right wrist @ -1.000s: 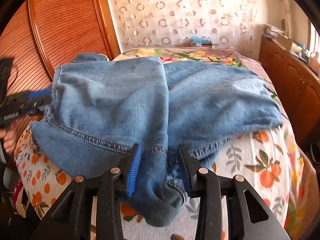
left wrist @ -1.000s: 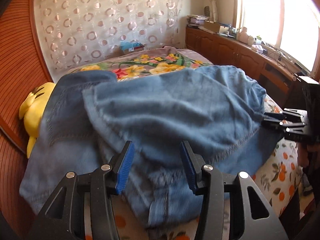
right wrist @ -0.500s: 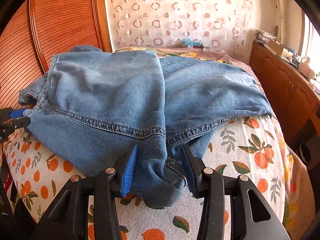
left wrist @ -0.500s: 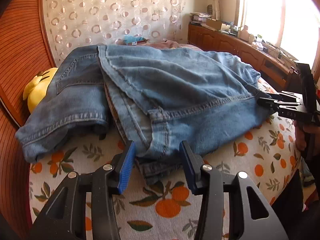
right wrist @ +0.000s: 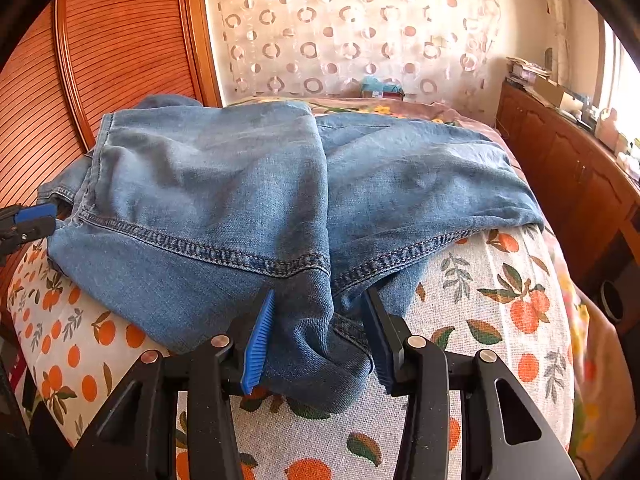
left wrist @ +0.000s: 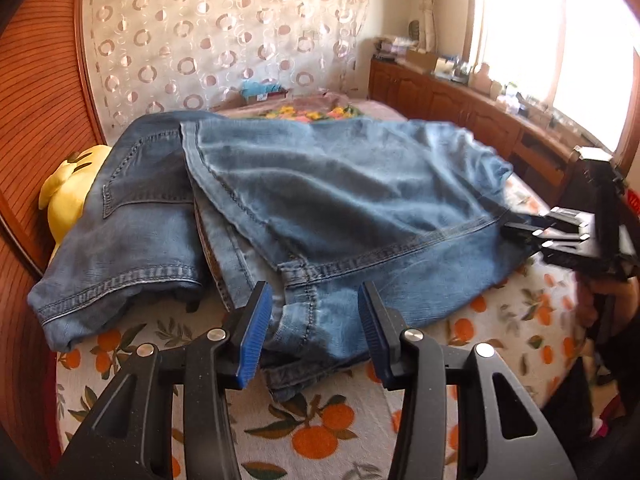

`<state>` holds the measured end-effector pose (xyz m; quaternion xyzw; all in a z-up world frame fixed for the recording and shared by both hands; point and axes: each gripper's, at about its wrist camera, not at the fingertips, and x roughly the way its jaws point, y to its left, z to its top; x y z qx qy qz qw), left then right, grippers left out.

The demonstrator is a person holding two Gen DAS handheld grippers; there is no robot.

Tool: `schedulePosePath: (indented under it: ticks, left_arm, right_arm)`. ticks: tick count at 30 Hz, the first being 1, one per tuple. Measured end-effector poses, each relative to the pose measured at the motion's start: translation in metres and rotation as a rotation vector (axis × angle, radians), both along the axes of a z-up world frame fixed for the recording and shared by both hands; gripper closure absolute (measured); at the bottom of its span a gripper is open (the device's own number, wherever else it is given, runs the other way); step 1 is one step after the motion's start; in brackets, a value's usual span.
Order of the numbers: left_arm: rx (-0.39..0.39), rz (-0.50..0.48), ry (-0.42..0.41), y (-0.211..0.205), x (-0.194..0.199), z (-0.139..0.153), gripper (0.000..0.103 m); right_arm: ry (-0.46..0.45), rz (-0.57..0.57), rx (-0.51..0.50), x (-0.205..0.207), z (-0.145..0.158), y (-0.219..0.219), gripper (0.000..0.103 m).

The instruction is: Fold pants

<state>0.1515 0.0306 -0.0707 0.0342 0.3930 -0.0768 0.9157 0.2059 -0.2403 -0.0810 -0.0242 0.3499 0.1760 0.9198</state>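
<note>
**Left wrist view: fold is down, both hems clamped, watch the release**

Jeans (left wrist: 340, 200) lie across the near half of the bed (left wrist: 320, 432). One denim layer is folded over another, and the hems point at the near edge. The waistband end sits toward the bed's left edge, beside the yellow plush toy (left wrist: 68, 188).

Left gripper (left wrist: 316, 332): jaws about half open, and bunched hem fills the gap and meets both pads. I read that as a grip on the jeans. Right gripper (right wrist: 320, 340): same width, with a thick wad of hem packed between its pads near the near edge. That also reads as gripped.

Risks, my judgement:
- Pull back before your jaws clear the cloth and the ribbed pads drag the hem. That would peel the top layer off the stack.
- Let go one side first and the hem skews. The hem line already runs uneven in the right wrist view.
- The wad in your right jaws is lumpy, so once dropped it may spring up instead of lying flat.
- The left-side layer hangs close to the bed's left edge, so a tug that way could slide it off.

Containers: a small box (left wrist: 260, 90) sits at the far edge of the bed and holds something blue. I can't tell what. Boxes on the cabinet (left wrist: 460, 108) are too small to read.
</note>
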Motion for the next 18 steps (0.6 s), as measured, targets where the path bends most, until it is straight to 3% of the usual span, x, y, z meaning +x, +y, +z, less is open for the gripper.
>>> schedulePosePath:
  ticks: [4, 7, 9, 12, 16, 18]
  left_arm:
    - [0.012, 0.030, 0.051, 0.004, 0.004, -0.017, 0.057]
    - [0.010, 0.031, 0.034, 0.005, -0.004, -0.021, 0.057]
    - [0.022, 0.041, 0.004, 0.006, -0.010, -0.019, 0.081]
    - [-0.034, 0.027, -0.046, 0.011, -0.021, -0.010, 0.088]
    - [-0.116, 0.072, -0.117, 0.026, -0.040, 0.008, 0.089]
    - [-0.113, 0.084, -0.097, 0.029, -0.044, 0.006, 0.089]
  right_arm:
    - [0.001, 0.003, 0.007, 0.000, 0.000, -0.001, 0.057]
    - [0.002, 0.004, 0.011, 0.001, -0.001, -0.003, 0.057]
    - [0.002, 0.004, 0.011, 0.001, -0.001, -0.003, 0.057]
    - [0.003, 0.005, 0.013, 0.001, -0.001, -0.004, 0.057]
    - [0.000, 0.006, 0.019, 0.002, -0.001, -0.005, 0.057]
    - [-0.004, 0.008, 0.018, 0.002, -0.001, -0.004, 0.057]
